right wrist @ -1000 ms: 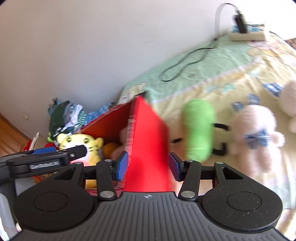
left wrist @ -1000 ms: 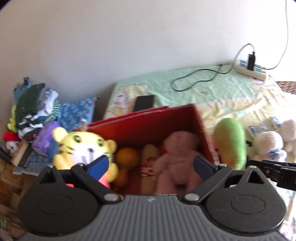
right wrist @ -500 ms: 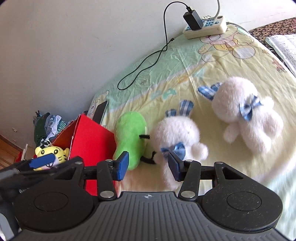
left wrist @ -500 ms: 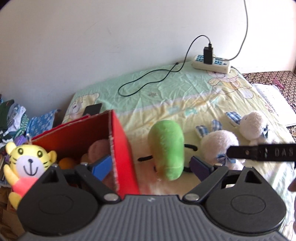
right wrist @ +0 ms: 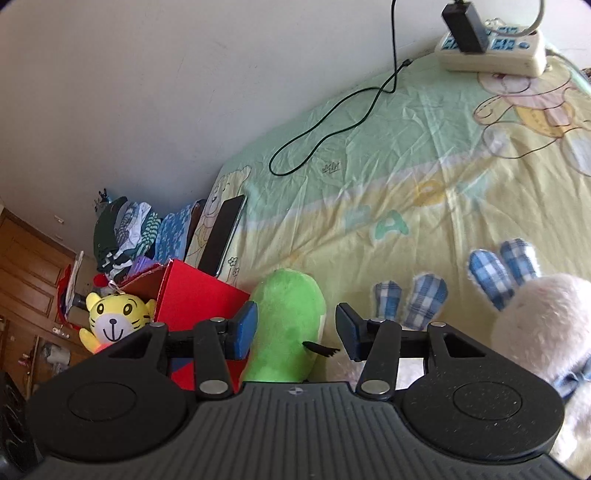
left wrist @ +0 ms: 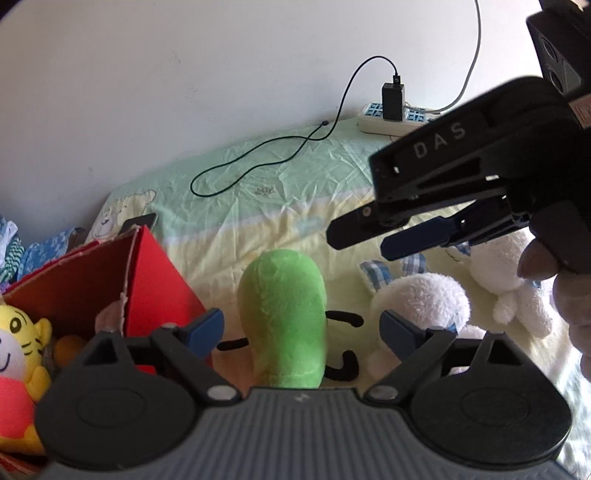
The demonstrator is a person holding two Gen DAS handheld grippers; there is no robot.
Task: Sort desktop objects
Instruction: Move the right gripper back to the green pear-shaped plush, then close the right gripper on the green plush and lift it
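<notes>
Fuzzy plush green toy (left wrist: 282, 317), creased cotton bedsheet (right wrist: 369, 177), matt red cardboard box (left wrist: 155, 280), glossy black phone (right wrist: 221, 236).

Power strip (right wrist: 493, 50) at bed's far edge by wall (right wrist: 184, 74), black charger (right wrist: 463, 26) plugged in. Black cable (right wrist: 332, 114) looped across green-yellow bedsheet (right wrist: 369, 166). Phone (right wrist: 221, 236) flat near sheet's corner. Folded clothes (right wrist: 122, 232) stacked beyond. Wooden cabinet (right wrist: 26, 277) at left.

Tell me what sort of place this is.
Most likely a bedroom at home. The toys lie on a bed sheet printed with cartoon bears, a power strip with a charger sits by the wall, and folded clothes are stacked beside a red box of plush toys.
</notes>
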